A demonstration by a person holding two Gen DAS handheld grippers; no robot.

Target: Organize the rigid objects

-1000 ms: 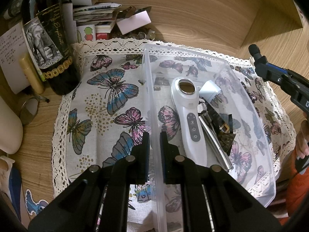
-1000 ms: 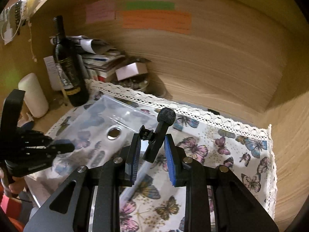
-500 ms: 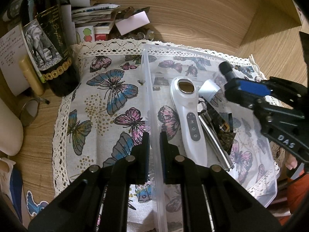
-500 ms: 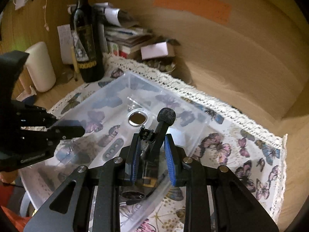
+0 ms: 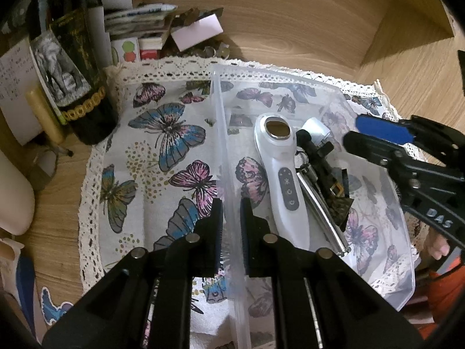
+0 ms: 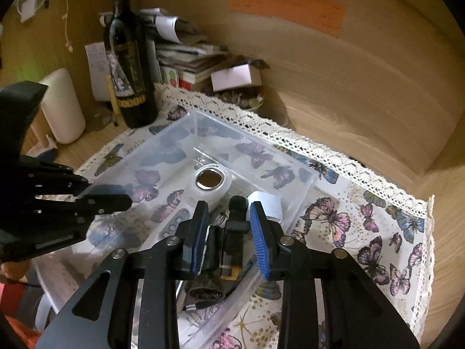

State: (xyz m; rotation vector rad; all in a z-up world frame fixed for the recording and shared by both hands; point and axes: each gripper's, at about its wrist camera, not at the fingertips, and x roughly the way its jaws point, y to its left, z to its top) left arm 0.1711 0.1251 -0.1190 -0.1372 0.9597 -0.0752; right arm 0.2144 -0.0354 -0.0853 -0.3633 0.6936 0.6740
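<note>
A clear plastic bin (image 5: 290,81) (image 6: 261,157) sits on a butterfly cloth. My left gripper (image 5: 231,212) is shut on the bin's near left wall. In the bin lie a white handheld device (image 5: 279,171) (image 6: 210,181), a white cap (image 5: 315,129) (image 6: 268,202), a metal tool (image 5: 322,209), dark pieces and a black clip microphone (image 5: 315,152) (image 6: 237,226). My right gripper (image 6: 229,226) is open just above the microphone, which lies free between its blue pads. It shows at the right in the left wrist view (image 5: 375,139).
A dark wine bottle (image 5: 72,67) (image 6: 129,58) stands at the cloth's back left. Papers, books and a small box (image 6: 235,77) pile behind it. A white cylinder (image 6: 62,104) stands left. Wooden walls close the back and right.
My right gripper carried the black microphone over the bin, lowered it and opened. The microphone now lies in the bin beside the white device. My left gripper has not moved.
</note>
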